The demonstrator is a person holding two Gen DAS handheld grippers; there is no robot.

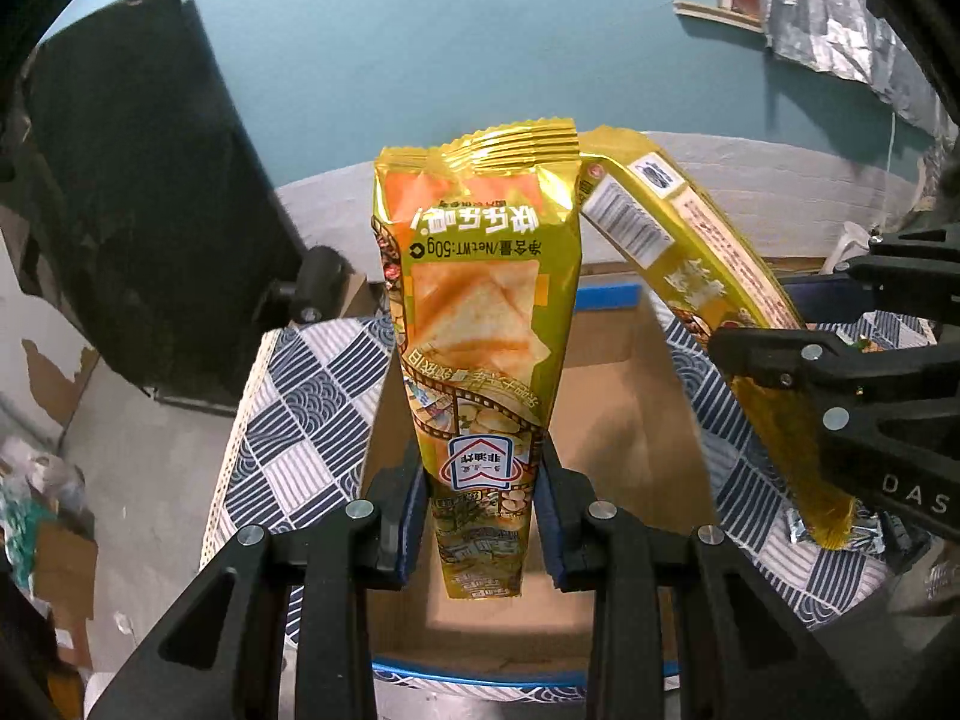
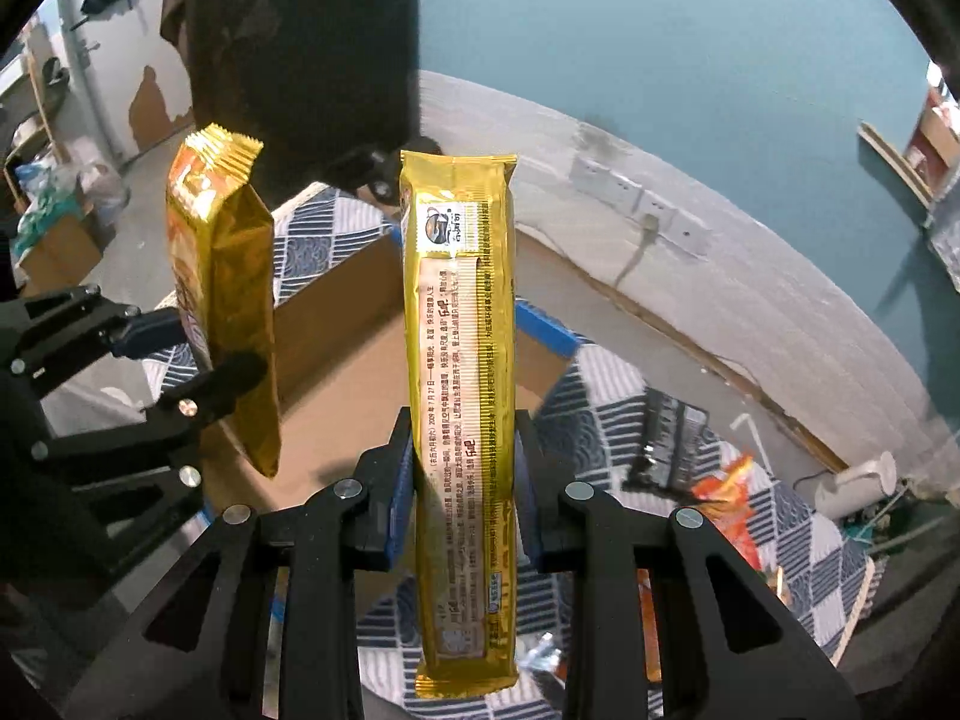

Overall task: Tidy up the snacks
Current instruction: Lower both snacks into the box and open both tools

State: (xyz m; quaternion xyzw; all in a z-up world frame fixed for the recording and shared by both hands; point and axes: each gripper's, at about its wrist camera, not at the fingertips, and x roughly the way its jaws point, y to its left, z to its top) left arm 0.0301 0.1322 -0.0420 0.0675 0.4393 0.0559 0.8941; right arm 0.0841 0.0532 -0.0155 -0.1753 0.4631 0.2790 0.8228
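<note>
The left gripper (image 1: 483, 516) squeezes one gold snack bag (image 1: 480, 324) and the right gripper (image 2: 462, 516) squeezes another gold bag (image 2: 459, 396), both held up over the open cardboard box (image 1: 606, 420), probably so they can drop inside.

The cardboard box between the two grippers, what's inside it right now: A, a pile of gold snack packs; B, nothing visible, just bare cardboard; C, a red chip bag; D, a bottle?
B: the cardboard box shows only bare bottom, while both gold snack packs are held above it.
</note>
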